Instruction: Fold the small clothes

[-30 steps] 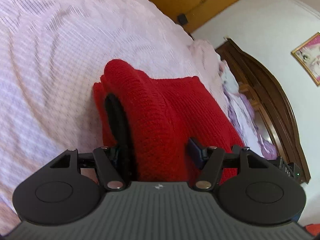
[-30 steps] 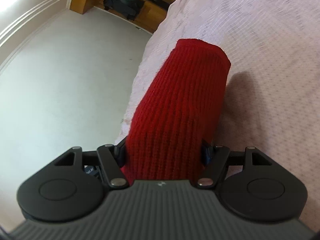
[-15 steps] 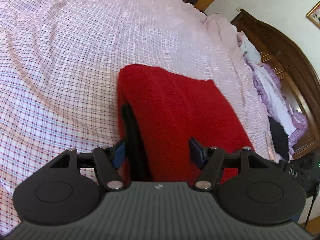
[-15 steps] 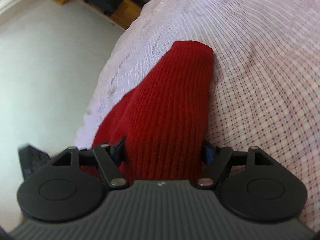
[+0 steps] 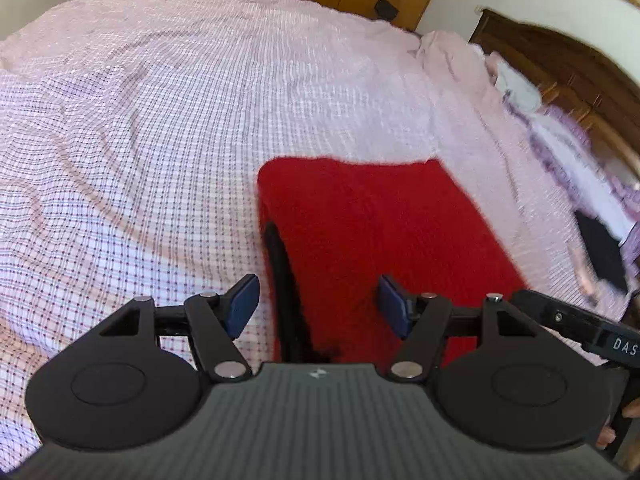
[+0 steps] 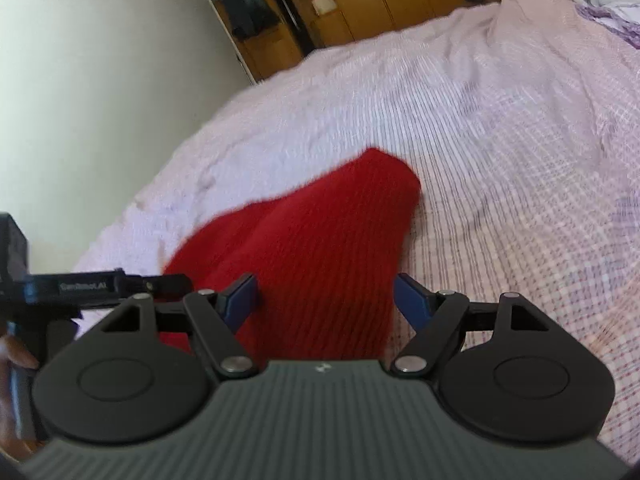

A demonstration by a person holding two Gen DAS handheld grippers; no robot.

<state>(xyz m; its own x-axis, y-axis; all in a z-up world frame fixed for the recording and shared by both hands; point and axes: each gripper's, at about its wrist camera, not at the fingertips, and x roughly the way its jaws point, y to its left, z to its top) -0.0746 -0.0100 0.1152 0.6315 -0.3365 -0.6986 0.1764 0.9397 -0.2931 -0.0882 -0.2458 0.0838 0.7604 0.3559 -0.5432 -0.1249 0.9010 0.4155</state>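
Note:
A red knitted garment (image 5: pixel 380 232) lies folded on the checked pink bedsheet (image 5: pixel 140 140), with a black trim (image 5: pixel 284 288) along its left edge. My left gripper (image 5: pixel 318 306) is open just above its near end. The left pad (image 5: pixel 244 304) hangs over bare sheet, clear of the trim, and the right pad (image 5: pixel 394 308) is over the red knit. In the right wrist view a narrower end of the garment (image 6: pixel 320 248) runs forward between the jaws of my right gripper (image 6: pixel 326 300). Those jaws are open, with a thin gap at the right pad (image 6: pixel 412 304).
A dark headboard (image 5: pixel 580 76) with a pile of pale and purple clothes (image 5: pixel 560 136) lines the right side, and a black item (image 5: pixel 600 248) lies near it. Wooden wardrobes (image 6: pixel 360 0) stand at the back. The bed's edge (image 6: pixel 132 208) drops off at the left.
Both grippers have rolled towards level and moved across the bed. The red garment has gone from draped up between the jaws to lying flat. The right jaws stand wider, and the left pad is now clear of the trim.

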